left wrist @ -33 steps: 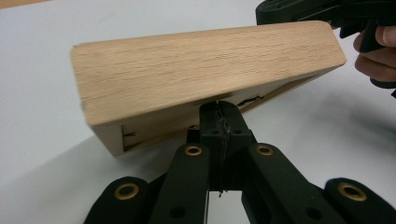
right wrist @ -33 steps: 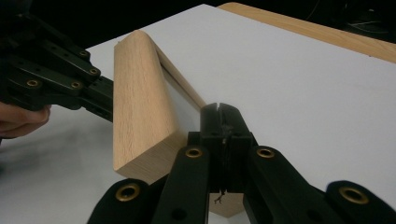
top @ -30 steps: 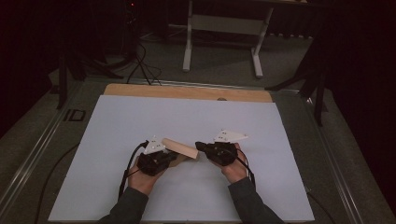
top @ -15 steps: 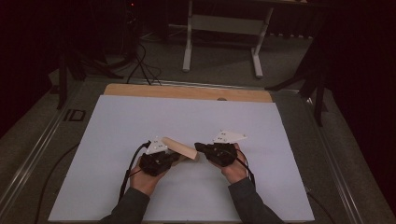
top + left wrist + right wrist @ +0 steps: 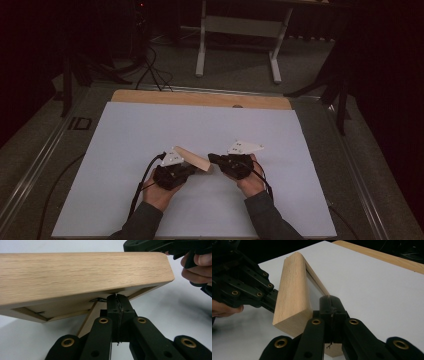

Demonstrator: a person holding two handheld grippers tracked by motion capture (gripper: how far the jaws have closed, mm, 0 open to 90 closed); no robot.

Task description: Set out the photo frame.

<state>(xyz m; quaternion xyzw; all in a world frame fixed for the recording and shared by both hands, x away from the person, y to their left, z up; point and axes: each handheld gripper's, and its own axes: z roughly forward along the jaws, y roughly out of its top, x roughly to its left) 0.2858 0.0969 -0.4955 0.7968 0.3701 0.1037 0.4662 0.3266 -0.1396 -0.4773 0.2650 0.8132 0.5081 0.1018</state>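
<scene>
**Wooden frame held between both tongs above the white worktop**

High view: the left tongs (image 5: 187, 167) and right tongs (image 5: 214, 159) meet at a light wooden frame (image 5: 192, 158) near the middle front of the white worktop (image 5: 150, 130). The frame lies slanted between them, the left tongs at its near-left end and the right tongs at its right end. A wooden strip (image 5: 200, 99) runs along the worktop's far edge.

Left gripper view: the left tongs (image 5: 117, 301) are pressed together, clamped on the inner lip on the underside of the wooden frame (image 5: 75, 275). The frame is tilted and off the worktop, its hollow back facing down; whether anything sits in that hollow cannot be told. The right hand (image 5: 197, 270) shows at the upper right.

Right gripper view: the right tongs (image 5: 329, 302) are closed on the frame's thin inner edge. The wooden frame (image 5: 292, 290) stands on edge, with the left tongs (image 5: 270, 298) at its far side.
</scene>
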